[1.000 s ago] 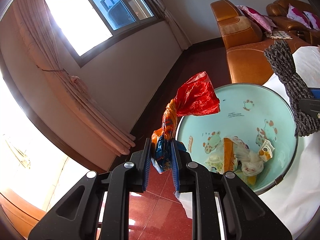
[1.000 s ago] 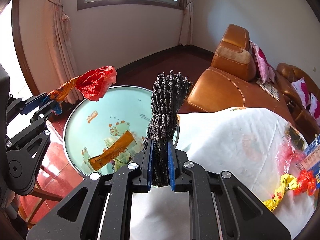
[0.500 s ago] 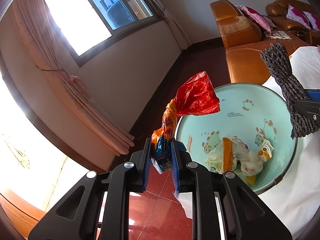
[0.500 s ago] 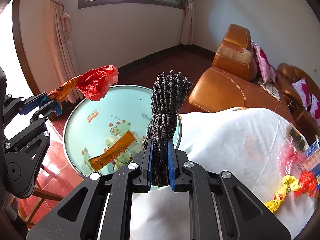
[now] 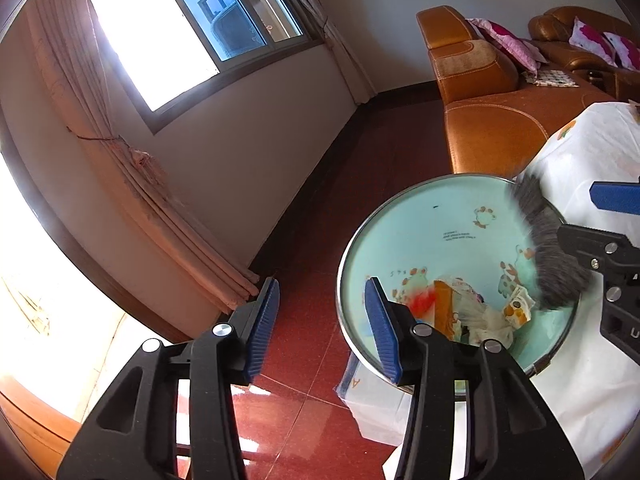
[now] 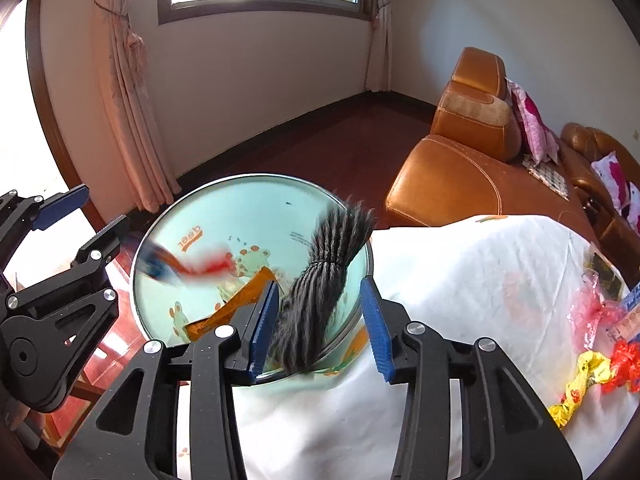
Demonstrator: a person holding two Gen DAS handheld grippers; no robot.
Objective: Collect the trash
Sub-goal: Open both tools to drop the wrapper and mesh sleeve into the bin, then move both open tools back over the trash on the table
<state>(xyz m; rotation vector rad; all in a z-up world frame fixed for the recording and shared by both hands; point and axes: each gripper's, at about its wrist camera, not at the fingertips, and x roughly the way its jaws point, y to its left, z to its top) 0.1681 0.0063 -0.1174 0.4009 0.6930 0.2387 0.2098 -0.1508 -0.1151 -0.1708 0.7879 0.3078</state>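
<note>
A pale green bin with cartoon animals stands beside the white-clothed table; it also shows in the right wrist view. My left gripper is open and empty beside the bin's rim. The red and orange wrapper is a blur falling inside the bin, also seen in the left wrist view. My right gripper is open over the bin's near rim. The dark yarn bundle is blurred, dropping between its fingers; it also shows in the left wrist view.
Wrappers and paper lie in the bin's bottom. More trash lies on the table at right: a yellow wrapper, a red one, pink plastic. An orange leather sofa stands behind. Curtains hang at left.
Both grippers have opened. The red wrapper has left the left gripper and the yarn bundle has left the right gripper; both are falling into the bin.
</note>
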